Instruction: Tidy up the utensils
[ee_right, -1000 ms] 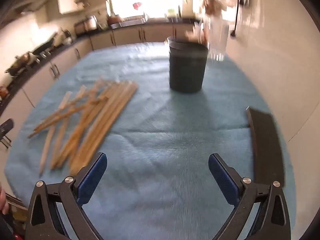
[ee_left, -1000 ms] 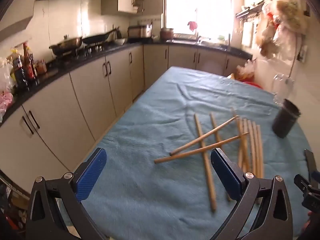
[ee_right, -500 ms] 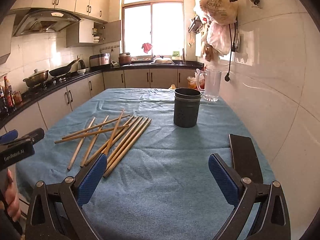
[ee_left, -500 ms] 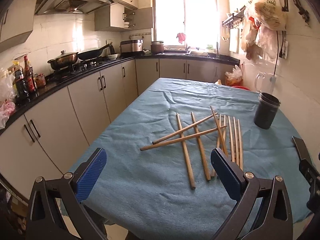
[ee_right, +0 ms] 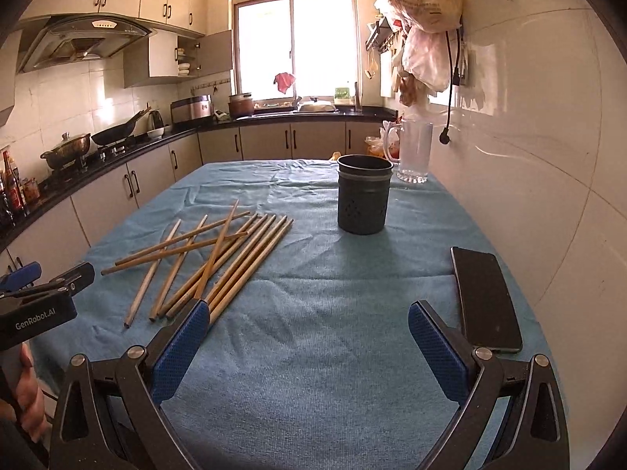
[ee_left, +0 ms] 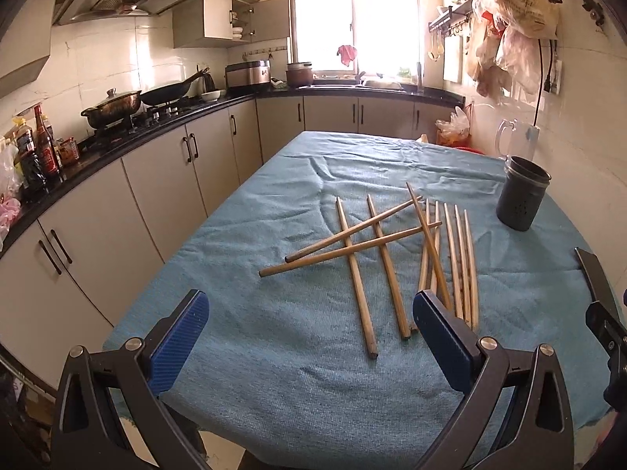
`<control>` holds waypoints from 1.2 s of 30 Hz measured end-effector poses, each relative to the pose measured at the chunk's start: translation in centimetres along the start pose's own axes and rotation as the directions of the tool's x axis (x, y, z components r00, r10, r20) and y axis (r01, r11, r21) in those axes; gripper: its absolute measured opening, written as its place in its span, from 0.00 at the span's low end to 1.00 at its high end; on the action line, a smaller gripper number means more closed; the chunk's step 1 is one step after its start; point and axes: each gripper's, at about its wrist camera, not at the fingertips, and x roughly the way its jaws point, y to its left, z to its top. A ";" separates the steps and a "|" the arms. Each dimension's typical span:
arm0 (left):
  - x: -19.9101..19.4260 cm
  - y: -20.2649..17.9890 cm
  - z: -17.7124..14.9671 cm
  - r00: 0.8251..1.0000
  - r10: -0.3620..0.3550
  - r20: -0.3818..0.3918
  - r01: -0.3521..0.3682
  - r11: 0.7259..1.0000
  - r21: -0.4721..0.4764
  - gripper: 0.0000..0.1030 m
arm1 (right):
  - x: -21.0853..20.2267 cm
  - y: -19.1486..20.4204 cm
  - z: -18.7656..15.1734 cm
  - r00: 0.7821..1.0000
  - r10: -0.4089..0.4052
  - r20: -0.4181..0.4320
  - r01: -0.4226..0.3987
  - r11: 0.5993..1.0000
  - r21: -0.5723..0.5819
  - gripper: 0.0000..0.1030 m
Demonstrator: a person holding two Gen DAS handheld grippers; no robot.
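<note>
Several wooden chopsticks point(ee_left: 386, 252) lie loose and partly crossed on the blue cloth of the table point(ee_left: 274, 352); they also show in the right wrist view point(ee_right: 219, 258). A dark perforated utensil holder point(ee_left: 521, 199) stands upright to their right, empty as far as I see, also in the right wrist view point(ee_right: 363, 199). My left gripper point(ee_left: 309, 313) is open and empty above the near table edge, short of the chopsticks. My right gripper point(ee_right: 307, 321) is open and empty, near the chopsticks' near ends.
A black phone point(ee_right: 486, 297) lies at the table's right edge by the tiled wall. A glass pitcher point(ee_right: 413, 152) stands behind the holder. Counters with pots and bottles point(ee_left: 43, 149) run along the left. The left gripper's body point(ee_right: 35, 305) shows at left.
Both grippers have pulled back and levelled out, so the table looks farther off and the kitchen comes into view. The chopsticks and holder have not moved. Both stay open.
</note>
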 end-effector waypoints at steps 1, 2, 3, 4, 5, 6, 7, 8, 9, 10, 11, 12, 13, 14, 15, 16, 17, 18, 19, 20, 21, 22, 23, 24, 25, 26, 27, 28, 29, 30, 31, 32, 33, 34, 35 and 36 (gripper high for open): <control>0.1 0.0 0.0 1.000 0.000 -0.002 0.000 1.000 0.000 1.00 | 0.1 0.0 0.0 1.000 -0.001 -0.002 0.001 1.000 -0.002 1.00; 0.2 0.0 -0.1 1.000 0.002 -0.003 -0.002 1.000 0.001 1.00 | 0.1 0.1 0.0 1.000 0.000 -0.003 0.000 1.000 -0.003 1.00; 0.2 0.0 -0.1 1.000 0.001 -0.005 -0.001 1.000 0.001 1.00 | 0.1 0.1 0.0 1.000 0.000 -0.004 0.000 1.000 -0.004 1.00; 0.3 0.0 -0.1 1.000 0.001 -0.005 -0.001 1.000 0.001 1.00 | 0.1 0.2 0.0 1.000 0.000 -0.005 0.000 1.000 -0.005 1.00; 0.3 0.0 -0.1 1.000 0.001 -0.006 -0.001 1.000 0.000 1.00 | 0.2 0.2 0.0 1.000 -0.002 -0.008 0.002 1.000 -0.005 1.00; 0.3 0.1 -0.1 1.000 0.000 -0.006 0.000 1.000 0.000 1.00 | 0.2 0.2 0.0 1.000 -0.003 -0.011 0.003 1.000 -0.005 1.00; 0.4 0.1 -0.2 1.000 -0.001 -0.007 0.001 1.000 -0.001 1.00 | 0.3 0.1 0.0 1.000 -0.004 -0.013 0.004 1.000 -0.005 1.00; 0.3 0.1 -0.2 1.000 0.001 -0.007 -0.001 1.000 0.000 1.00 | 0.3 0.1 0.0 1.000 -0.004 -0.015 0.004 1.000 -0.003 1.00; 0.3 0.1 -0.2 1.000 0.002 -0.007 -0.002 1.000 -0.001 1.00 | 0.3 0.1 0.0 1.000 -0.005 -0.017 0.005 1.000 -0.004 1.00; 0.4 0.1 -0.2 1.000 0.001 -0.008 -0.001 1.000 -0.001 1.00 | 0.3 0.1 0.0 1.000 -0.006 -0.019 0.006 1.000 -0.004 1.00; 0.4 0.1 -0.2 1.000 0.002 -0.009 -0.002 1.000 -0.001 1.00 | 0.3 0.1 0.0 1.000 -0.006 -0.020 0.006 1.000 -0.003 1.00; 0.4 0.1 -0.2 1.000 0.003 -0.010 -0.003 1.000 0.000 1.00 | 0.3 0.1 0.0 1.000 -0.006 -0.020 0.006 1.000 -0.002 1.00; 0.4 0.1 -0.3 1.000 0.003 -0.010 -0.003 1.000 0.000 1.00 | 0.3 0.2 0.0 1.000 -0.007 -0.020 0.007 1.000 -0.003 1.00; 0.4 0.1 -0.3 1.000 0.002 -0.011 -0.002 1.000 -0.001 1.00 | 0.3 0.1 -0.1 1.000 -0.007 -0.021 0.007 1.000 -0.003 1.00; 0.4 0.1 -0.3 1.000 0.003 -0.011 -0.003 1.000 -0.001 1.00 | 0.4 0.1 -0.1 1.000 -0.007 -0.024 0.007 1.000 -0.002 1.00; 0.4 0.1 -0.3 1.000 0.004 -0.011 -0.004 1.000 0.000 1.00 | 0.4 0.1 -0.1 1.000 -0.007 -0.025 0.007 1.000 -0.001 1.00; 0.4 0.1 -0.3 1.000 0.002 -0.011 -0.002 1.000 -0.001 1.00 | 0.4 0.1 -0.1 1.000 -0.007 -0.027 0.007 1.000 0.000 1.00; 0.4 0.1 -0.3 1.000 0.002 -0.012 -0.002 1.000 -0.001 1.00 | 0.4 0.0 -0.1 1.000 -0.007 -0.030 0.007 1.000 0.001 1.00; 0.4 0.1 -0.3 1.000 0.003 -0.012 -0.003 1.000 0.000 1.00 | 0.4 0.0 -0.1 0.999 -0.006 -0.032 0.006 1.000 0.003 1.00; 0.4 0.2 -0.3 1.000 0.003 -0.012 -0.003 1.000 0.000 1.00 | 0.5 0.0 -0.1 0.999 -0.005 -0.034 0.005 1.000 0.005 1.00; 0.4 0.2 -0.3 1.000 0.002 -0.012 -0.002 1.000 -0.001 1.00 | 0.5 -0.1 -0.1 0.999 -0.005 -0.035 0.005 1.000 0.006 1.00; 0.4 0.2 -0.3 1.000 0.002 -0.012 -0.002 1.000 -0.001 1.00 | 0.5 -0.1 -0.1 0.999 -0.005 -0.036 0.005 1.000 0.007 1.00; 0.4 0.2 -0.3 1.000 0.003 -0.012 -0.003 1.000 -0.001 1.00 | 0.5 -0.1 -0.1 0.999 -0.004 -0.036 0.004 1.000 0.007 1.00; 0.4 0.2 -0.3 1.000 0.003 -0.012 -0.003 1.000 0.000 1.00 | 0.5 -0.1 -0.1 0.999 -0.004 -0.037 0.004 1.000 0.008 1.00; 0.4 0.2 -0.3 1.000 0.002 -0.012 -0.002 1.000 -0.001 1.00 | 0.5 -0.1 -0.1 0.999 -0.005 -0.036 0.005 1.000 0.007 1.00; 0.4 0.2 -0.3 1.000 0.003 -0.012 -0.003 1.000 -0.001 1.00 | 0.5 -0.1 -0.2 0.999 -0.004 -0.037 0.004 1.000 0.008 0.99; 0.4 0.2 -0.3 1.000 0.003 -0.012 -0.003 1.000 0.000 1.00 | 0.5 -0.1 -0.2 0.999 -0.003 -0.038 0.003 1.000 0.009 0.99; 0.4 0.2 -0.3 1.000 0.003 -0.012 -0.003 1.000 0.000 1.00 | 0.6 -0.2 -0.2 0.999 -0.002 -0.039 0.003 1.000 0.011 0.99; 0.4 0.2 -0.4 1.000 0.003 -0.012 -0.003 1.000 0.001 1.00 | 0.6 -0.2 -0.2 0.999 -0.002 -0.041 0.002 1.000 0.012 0.99; 0.4 0.2 -0.4 1.000 0.003 -0.012 -0.003 1.000 0.000 1.00 | 0.6 -0.2 -0.2 0.999 -0.001 -0.042 0.001 1.000 0.013 0.99; 0.4 0.2 -0.4 1.000 0.003 -0.013 -0.003 1.000 0.000 1.00 | 0.6 -0.2 -0.2 0.999 0.000 -0.043 0.000 1.000 0.014 0.99; 0.4 0.2 -0.4 1.000 0.003 -0.013 -0.003 1.000 0.001 1.00 | 0.6 -0.2 -0.2 0.999 0.000 -0.043 0.000 1.000 0.014 0.99; 0.4 0.2 -0.4 1.000 0.003 -0.013 -0.003 1.000 0.001 1.00 | 0.6 -0.3 -0.2 0.999 0.000 -0.043 0.000 1.000 0.014 0.99; 0.4 0.2 -0.4 1.000 0.002 -0.013 -0.002 1.000 0.001 1.00 | 0.6 -0.3 -0.2 0.999 0.001 -0.043 0.000 1.000 0.015 0.99; 0.4 0.2 -0.4 1.000 0.003 -0.012 -0.003 1.000 0.001 1.00 | 0.7 -0.3 -0.1 0.999 0.002 -0.043 -0.001 1.000 0.015 0.99; 0.4 0.2 -0.4 1.000 0.003 -0.012 -0.003 1.000 0.001 1.00 | 0.7 -0.3 -0.1 0.999 0.002 -0.044 -0.001 1.000 0.015 0.99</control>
